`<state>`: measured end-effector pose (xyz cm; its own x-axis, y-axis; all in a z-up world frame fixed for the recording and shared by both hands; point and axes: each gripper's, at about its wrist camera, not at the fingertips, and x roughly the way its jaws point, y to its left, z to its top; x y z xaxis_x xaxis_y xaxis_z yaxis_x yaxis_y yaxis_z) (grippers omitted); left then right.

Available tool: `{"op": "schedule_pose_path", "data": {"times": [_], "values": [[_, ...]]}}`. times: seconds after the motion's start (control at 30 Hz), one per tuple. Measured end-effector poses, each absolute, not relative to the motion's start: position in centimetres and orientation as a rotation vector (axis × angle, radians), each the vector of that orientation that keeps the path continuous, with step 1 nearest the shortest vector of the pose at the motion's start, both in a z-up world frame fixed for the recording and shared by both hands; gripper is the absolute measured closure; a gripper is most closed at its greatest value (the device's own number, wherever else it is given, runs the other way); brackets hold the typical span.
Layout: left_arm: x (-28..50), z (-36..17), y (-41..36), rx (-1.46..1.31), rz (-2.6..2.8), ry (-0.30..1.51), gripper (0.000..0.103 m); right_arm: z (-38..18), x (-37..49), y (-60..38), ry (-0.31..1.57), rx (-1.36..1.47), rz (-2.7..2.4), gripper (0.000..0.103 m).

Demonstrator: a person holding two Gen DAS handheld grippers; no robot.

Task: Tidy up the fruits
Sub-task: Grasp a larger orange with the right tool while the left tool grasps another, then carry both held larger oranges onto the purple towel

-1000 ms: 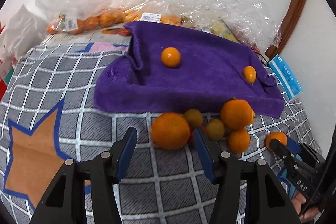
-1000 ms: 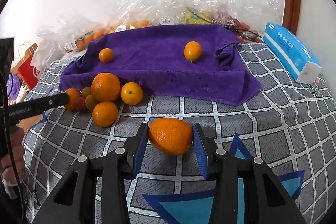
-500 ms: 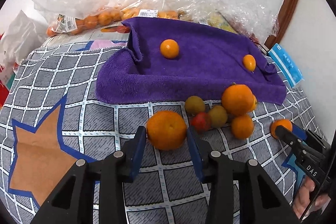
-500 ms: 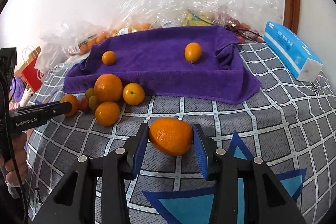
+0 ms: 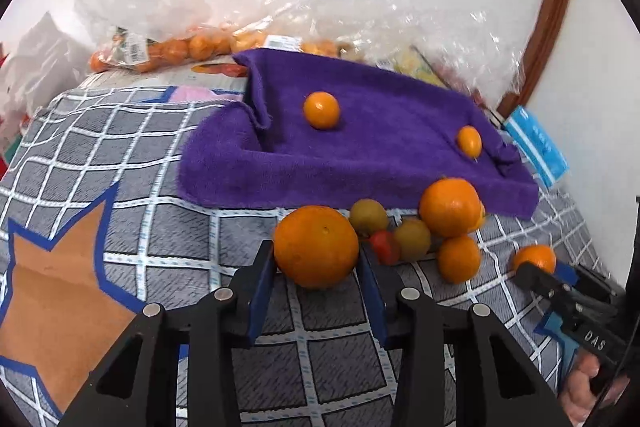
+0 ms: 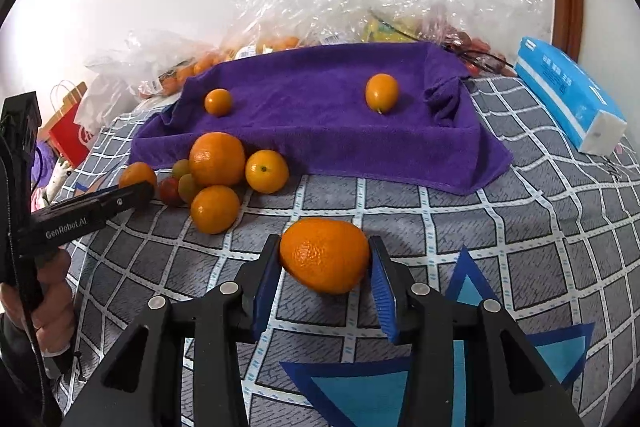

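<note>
At far left in the right wrist view, a hand (image 6: pixel 48 291) grips the handle of the left gripper (image 5: pixel 316 263), whose dark fingers (image 6: pixel 120 201) reach toward a cluster of fruit (image 6: pixel 216 183) on the grid-patterned cloth (image 6: pixel 520 227). Seen from its own camera, that gripper has its blue-padded fingers pinching a large round orange (image 5: pixel 316 247) on both sides; the orange sits on the cloth at the left edge of the cluster. Just to its right lie two greenish small fruits (image 5: pixel 368 217), a red one (image 5: pixel 384 247) and three more oranges (image 5: pixel 450 207), touching one another, close to the front hem of the purple towel (image 5: pixel 360 155). On the towel, well apart from each other, rest a small round orange (image 5: pixel 321 110) toward the left and an oval kumquat (image 5: pixel 469 141) toward the right. Behind the towel, clear plastic bags (image 5: pixel 168 39) hold more oranges against the white wall. Further right, the right gripper (image 6: pixel 325 267) has its fingers pressed against the two ends of an oval orange (image 6: pixel 324 255), which lies tilted between the pads over the cloth, apart from the cluster. At far right a blue tissue pack (image 6: pixel 568 91) lies beside the towel's corner.
</note>
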<state>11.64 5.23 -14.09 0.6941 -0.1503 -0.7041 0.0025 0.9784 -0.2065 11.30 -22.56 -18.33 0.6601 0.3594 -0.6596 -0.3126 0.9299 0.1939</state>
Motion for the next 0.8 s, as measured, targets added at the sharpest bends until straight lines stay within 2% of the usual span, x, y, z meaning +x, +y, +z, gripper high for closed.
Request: {"op": "schedule_pose_path", "data": {"times": [0.63, 0.8], "values": [[9.7, -12.0, 4.7, -0.187, -0.109, 0.669, 0.064, -17.5, 10.0, -22.5, 0.703, 0.044, 0.328, 0.061], [9.2, -10.8, 5.1, -0.214, -0.120, 0.648, 0.064, -15.3, 9.8, -21.9, 0.680, 0.012, 0.311, 0.061]]}}
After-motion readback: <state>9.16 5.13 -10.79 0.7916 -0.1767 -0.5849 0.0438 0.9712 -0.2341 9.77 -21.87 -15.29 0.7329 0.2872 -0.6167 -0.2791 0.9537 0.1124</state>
